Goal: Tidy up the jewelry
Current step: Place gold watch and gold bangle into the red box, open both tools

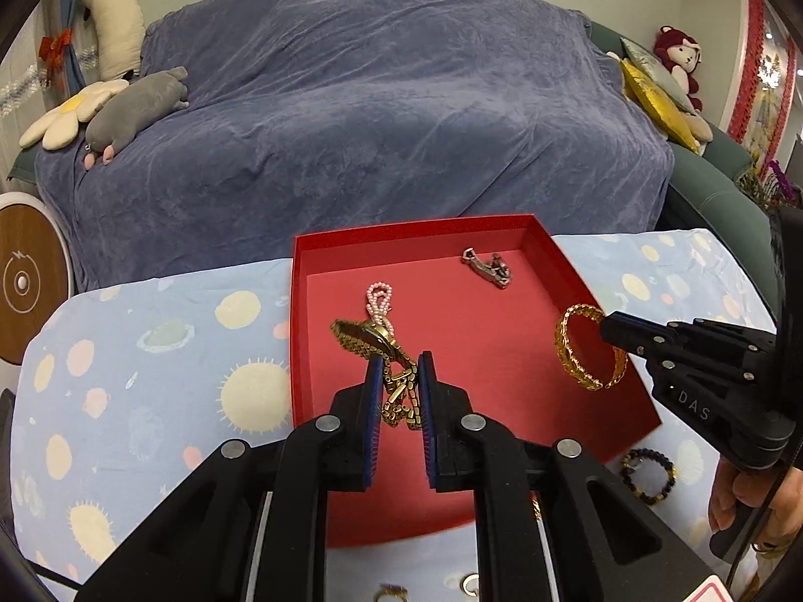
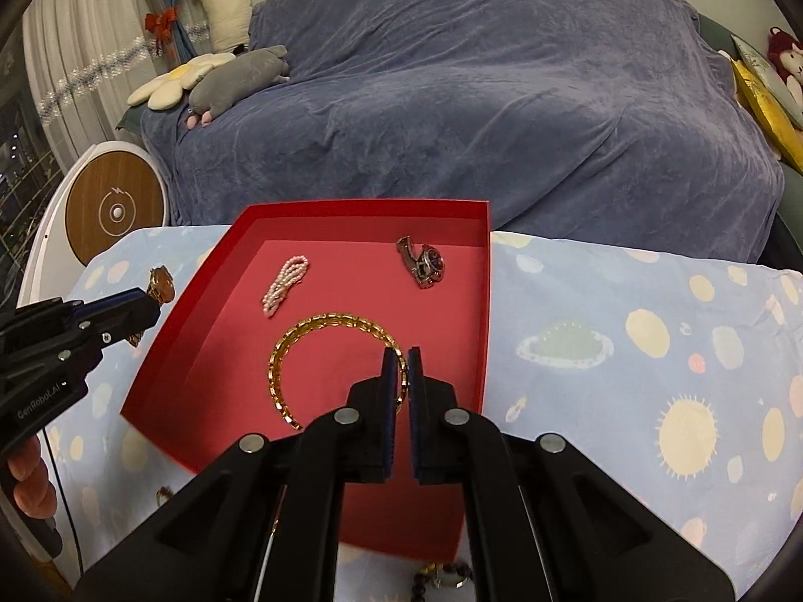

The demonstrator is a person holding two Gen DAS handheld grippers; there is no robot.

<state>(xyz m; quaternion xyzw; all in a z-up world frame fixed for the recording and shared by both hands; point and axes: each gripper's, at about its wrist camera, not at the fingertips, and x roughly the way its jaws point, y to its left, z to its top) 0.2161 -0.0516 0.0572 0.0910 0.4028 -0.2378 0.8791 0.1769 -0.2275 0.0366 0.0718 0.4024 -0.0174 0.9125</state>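
A gold watch is pinched by the left gripper over the red box; a gold bangle (inside the box) is clamped by the right gripper.

a home living room: blanket-covered sofa (plush toys along it), curtains beside.

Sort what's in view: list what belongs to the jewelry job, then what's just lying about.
Job: red box; gold watch in left tool; gold bangle in right tool; pearl strand; silver watch; beaded bracelet.

Lying about: grey plush; flower cushion; sofa cover.
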